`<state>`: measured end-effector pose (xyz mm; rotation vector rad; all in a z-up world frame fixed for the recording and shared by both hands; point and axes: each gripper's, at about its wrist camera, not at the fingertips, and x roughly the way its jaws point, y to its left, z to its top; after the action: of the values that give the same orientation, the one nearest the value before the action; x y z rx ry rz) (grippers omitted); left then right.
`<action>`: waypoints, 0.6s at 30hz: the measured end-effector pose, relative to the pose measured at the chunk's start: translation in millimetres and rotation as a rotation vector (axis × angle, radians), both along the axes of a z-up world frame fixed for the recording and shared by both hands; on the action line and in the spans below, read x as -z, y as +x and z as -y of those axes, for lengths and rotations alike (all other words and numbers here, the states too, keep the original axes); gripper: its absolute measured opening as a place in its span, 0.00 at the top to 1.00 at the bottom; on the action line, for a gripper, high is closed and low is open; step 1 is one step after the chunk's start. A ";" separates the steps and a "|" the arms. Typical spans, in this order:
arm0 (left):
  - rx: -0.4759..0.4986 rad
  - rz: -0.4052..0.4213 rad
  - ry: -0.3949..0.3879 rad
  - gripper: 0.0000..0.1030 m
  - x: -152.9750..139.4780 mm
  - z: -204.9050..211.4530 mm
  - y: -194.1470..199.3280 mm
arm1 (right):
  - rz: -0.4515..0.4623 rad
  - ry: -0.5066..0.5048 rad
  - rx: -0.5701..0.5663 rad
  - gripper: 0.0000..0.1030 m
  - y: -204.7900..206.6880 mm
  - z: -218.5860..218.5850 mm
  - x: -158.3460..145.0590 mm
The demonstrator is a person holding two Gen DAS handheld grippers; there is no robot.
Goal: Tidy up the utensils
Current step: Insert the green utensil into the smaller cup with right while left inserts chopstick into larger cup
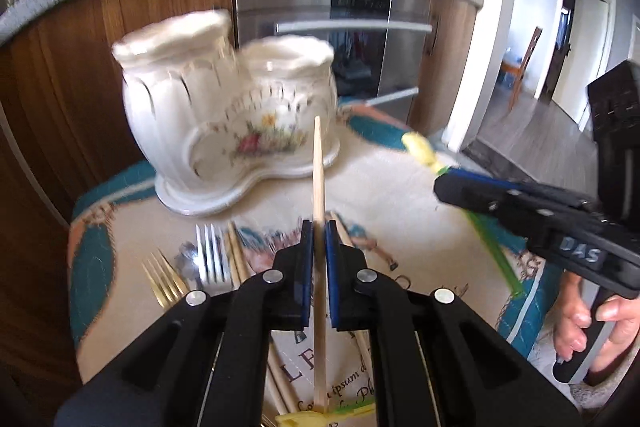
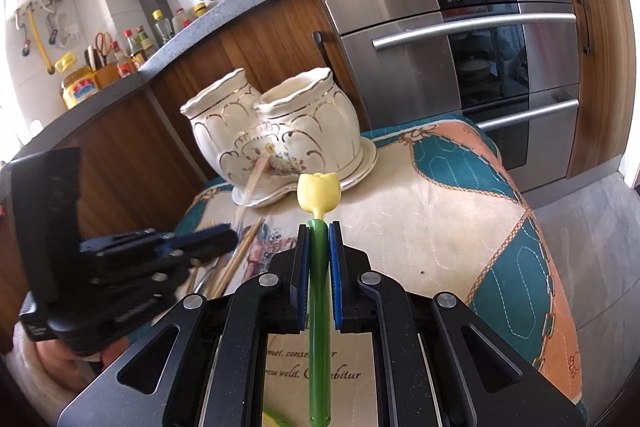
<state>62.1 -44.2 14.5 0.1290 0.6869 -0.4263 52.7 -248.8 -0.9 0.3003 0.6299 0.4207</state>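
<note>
My left gripper (image 1: 319, 227) is shut on a wooden chopstick (image 1: 318, 171) that points up at the white ceramic two-pot holder (image 1: 224, 115). The chopstick's tip is short of the holder. My right gripper (image 2: 319, 227) is shut on the green stem of a tulip-shaped utensil (image 2: 319, 191) with a yellow head, held above the cloth in front of the holder (image 2: 280, 123). The right wrist view has the left gripper (image 2: 230, 237) at the left, its chopstick (image 2: 252, 187) blurred. On the cloth lie a gold fork (image 1: 164, 279), a silver fork (image 1: 212, 251) and more chopsticks (image 1: 236, 259).
The holder stands at the far end of a small table under a quilted teal and cream cloth (image 2: 440, 211). Behind it are wooden cabinets and a steel oven (image 2: 460, 39) under a grey counter. A person's hand (image 1: 588, 323) grips the right tool's handle.
</note>
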 end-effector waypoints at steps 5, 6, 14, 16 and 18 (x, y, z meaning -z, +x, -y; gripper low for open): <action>-0.007 0.121 -0.060 0.94 -26.0 -10.7 -18.6 | 0.060 -0.043 0.019 0.90 -5.6 -2.2 -3.5; -0.010 0.138 -0.072 0.94 -30.6 -12.1 -19.5 | 0.068 -0.051 0.023 0.90 -5.5 -2.4 -4.3; -0.017 0.296 -0.179 0.94 -86.2 -25.5 -24.1 | 0.141 -0.027 0.046 0.90 14.0 -7.2 -32.1; -0.015 0.318 -0.183 0.94 -100.9 -27.7 -17.0 | 0.180 -0.011 0.047 0.90 27.8 -10.4 -50.4; -0.027 0.347 -0.182 0.94 -114.5 -28.9 -6.7 | 0.210 0.019 0.036 0.90 43.7 -14.6 -65.9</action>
<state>55.4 -15.3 129.0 0.0201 0.3065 -0.4253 96.4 -234.2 65.0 0.2811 0.4147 0.4172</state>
